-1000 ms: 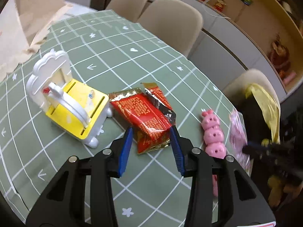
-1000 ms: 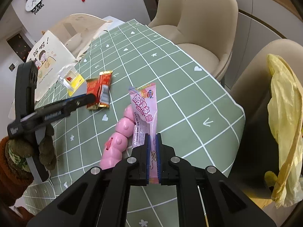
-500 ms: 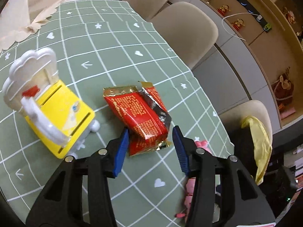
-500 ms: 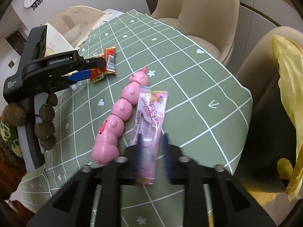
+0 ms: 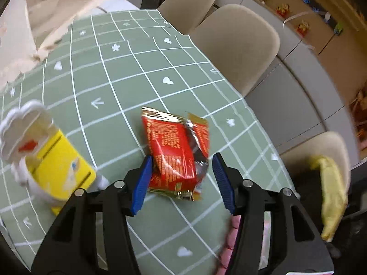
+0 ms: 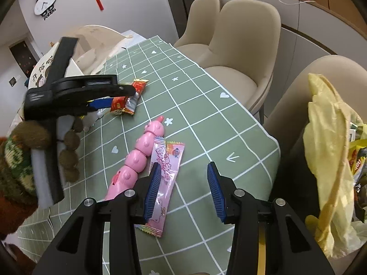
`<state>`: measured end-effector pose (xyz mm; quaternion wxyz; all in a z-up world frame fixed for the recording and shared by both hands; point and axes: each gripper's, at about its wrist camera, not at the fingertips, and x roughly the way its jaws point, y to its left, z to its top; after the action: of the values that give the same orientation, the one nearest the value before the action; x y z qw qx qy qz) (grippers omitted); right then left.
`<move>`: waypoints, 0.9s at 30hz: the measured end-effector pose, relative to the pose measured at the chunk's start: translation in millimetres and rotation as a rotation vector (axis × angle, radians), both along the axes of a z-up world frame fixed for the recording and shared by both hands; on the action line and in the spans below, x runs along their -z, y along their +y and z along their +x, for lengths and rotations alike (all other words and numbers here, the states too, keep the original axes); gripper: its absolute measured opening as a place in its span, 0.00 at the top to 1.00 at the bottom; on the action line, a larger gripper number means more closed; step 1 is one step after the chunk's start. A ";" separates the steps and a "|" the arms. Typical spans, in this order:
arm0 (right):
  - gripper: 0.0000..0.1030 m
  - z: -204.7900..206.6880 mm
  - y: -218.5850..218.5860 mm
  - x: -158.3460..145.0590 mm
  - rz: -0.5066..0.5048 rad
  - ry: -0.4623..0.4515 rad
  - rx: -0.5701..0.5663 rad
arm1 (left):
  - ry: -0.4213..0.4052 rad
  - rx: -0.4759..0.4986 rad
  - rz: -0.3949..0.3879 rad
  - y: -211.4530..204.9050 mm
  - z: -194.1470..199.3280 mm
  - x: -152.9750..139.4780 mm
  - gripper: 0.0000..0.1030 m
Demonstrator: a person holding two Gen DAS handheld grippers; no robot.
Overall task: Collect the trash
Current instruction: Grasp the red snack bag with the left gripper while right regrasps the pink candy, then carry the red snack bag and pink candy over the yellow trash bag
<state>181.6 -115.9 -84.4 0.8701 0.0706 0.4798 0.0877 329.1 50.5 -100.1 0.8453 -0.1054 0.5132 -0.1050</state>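
Observation:
A red and gold snack wrapper lies on the green checked tablecloth. My left gripper is open, its blue pads either side of the wrapper's near end; it also shows in the right wrist view over the same wrapper. A pink candy wrapper lies flat next to a pink caterpillar toy. My right gripper is open and empty, its left pad over the pink wrapper. A yellow trash bag hangs at the right.
A yellow and white toy stands left of the red wrapper. Beige chairs line the table's far side. A paper bag sits at the back left. The table edge is near the yellow bag.
My right gripper opened and let go of the pink wrapper, which now lies on the table. My left gripper moved closer around the red wrapper.

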 end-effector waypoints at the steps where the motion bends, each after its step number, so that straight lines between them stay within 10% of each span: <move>1: 0.61 -0.6 -0.5 0.1 -0.004 -0.001 -0.003 | 0.011 0.004 0.013 -0.7 1.0 3.4 0.51; 7: 0.61 -4.3 -3.5 13.4 0.047 0.045 -0.007 | 0.041 0.042 0.001 6.0 -3.4 6.6 0.67; 21: 0.62 10.6 24.2 34.2 0.070 0.099 -0.049 | 0.056 0.038 0.005 62.9 -113.0 -25.5 0.68; 27: 0.93 8.9 40.3 28.5 -0.014 0.088 -0.123 | 0.006 0.019 0.015 75.9 -146.9 -50.3 0.68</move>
<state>190.5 -75.7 -112.9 0.8417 0.0384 0.5215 0.1345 182.2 126.4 -49.8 0.8434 -0.0944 0.5177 -0.1085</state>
